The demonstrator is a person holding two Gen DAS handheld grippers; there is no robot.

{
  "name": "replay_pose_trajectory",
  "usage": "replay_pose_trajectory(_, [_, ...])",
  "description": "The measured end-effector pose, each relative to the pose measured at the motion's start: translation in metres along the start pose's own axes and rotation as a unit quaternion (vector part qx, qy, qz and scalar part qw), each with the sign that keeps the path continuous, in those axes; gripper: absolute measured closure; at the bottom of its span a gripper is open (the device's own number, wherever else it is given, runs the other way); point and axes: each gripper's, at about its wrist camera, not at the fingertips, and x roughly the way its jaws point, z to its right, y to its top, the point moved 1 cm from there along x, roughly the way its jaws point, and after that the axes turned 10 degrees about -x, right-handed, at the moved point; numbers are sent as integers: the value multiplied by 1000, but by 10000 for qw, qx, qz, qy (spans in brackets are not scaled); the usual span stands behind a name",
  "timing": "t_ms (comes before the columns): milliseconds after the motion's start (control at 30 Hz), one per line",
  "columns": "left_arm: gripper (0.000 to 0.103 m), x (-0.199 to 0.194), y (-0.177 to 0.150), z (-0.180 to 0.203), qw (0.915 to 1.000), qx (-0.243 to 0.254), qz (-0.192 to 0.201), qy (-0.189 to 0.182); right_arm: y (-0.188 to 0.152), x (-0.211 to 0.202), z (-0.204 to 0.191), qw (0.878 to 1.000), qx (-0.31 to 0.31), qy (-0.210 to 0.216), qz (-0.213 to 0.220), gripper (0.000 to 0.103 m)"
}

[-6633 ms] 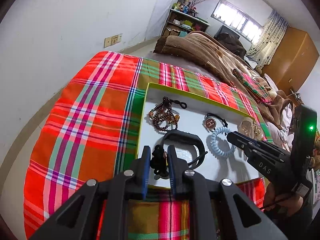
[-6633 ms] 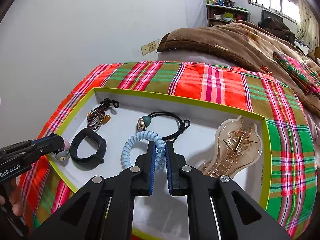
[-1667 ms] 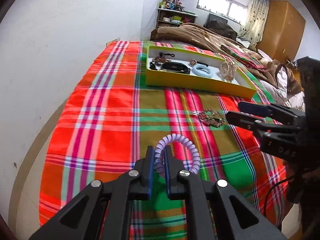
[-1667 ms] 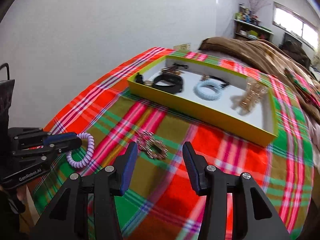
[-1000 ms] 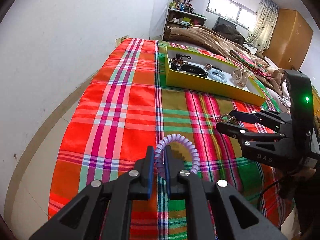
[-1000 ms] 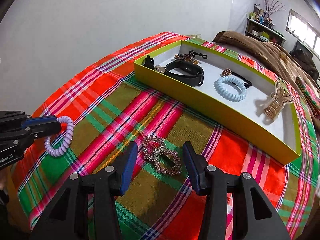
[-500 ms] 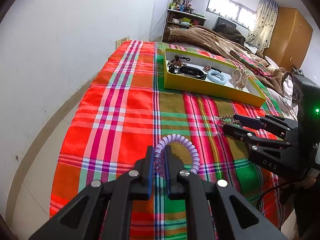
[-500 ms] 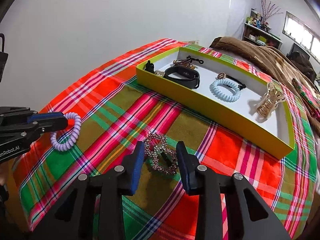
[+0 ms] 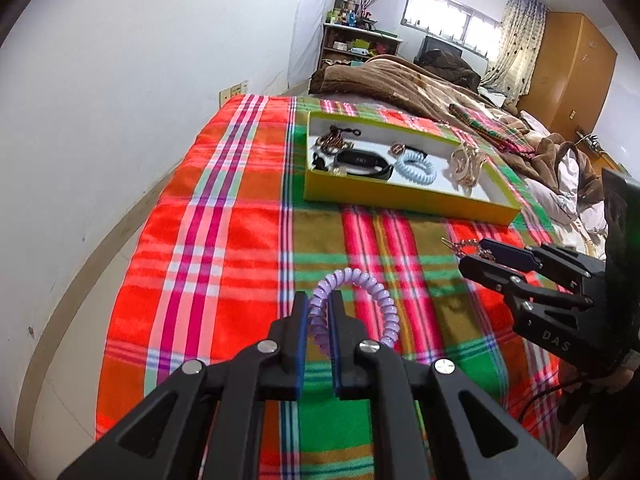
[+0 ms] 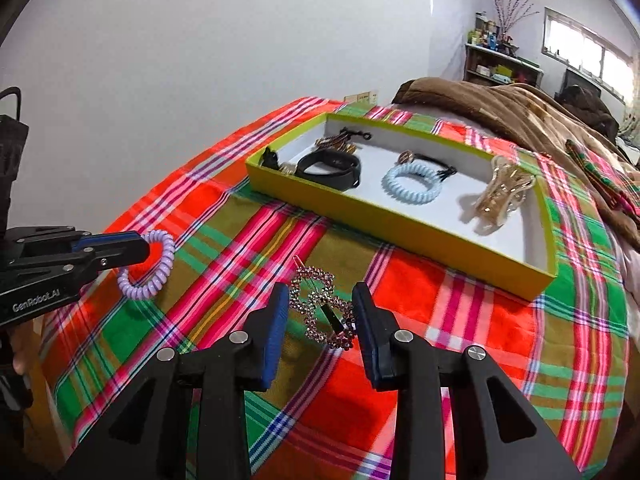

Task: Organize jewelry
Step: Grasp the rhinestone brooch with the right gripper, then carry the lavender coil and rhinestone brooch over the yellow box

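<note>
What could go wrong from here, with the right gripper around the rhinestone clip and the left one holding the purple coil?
1. The right gripper is open astride the rhinestone hair clip, which lies flat on the plaid cloth; closing may pinch fabric or slip off.
2. The left gripper clamps only one side of the purple coil hair tie, which may spring free on the way to the yellow tray.

- Home bedroom: bed [image 9: 400, 76] w/ brown blanket [image 10: 500, 108]
- Wooden wardrobe [image 9: 576, 68], curtained window [image 9: 452, 12]
- Cluttered shelf [image 9: 352, 40] by wall
</note>
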Motion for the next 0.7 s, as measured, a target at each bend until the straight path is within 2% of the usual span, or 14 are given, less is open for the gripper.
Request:
replay_pose_trajectory(400, [93,1,37,21,9995,185,231,-88,10,-20,24,9995,140,-142,242,69])
replay_pose_trajectory(700, [93,10,63,30,9992,108,267,-271,13,-30,42,9987,244,-259,353,69])
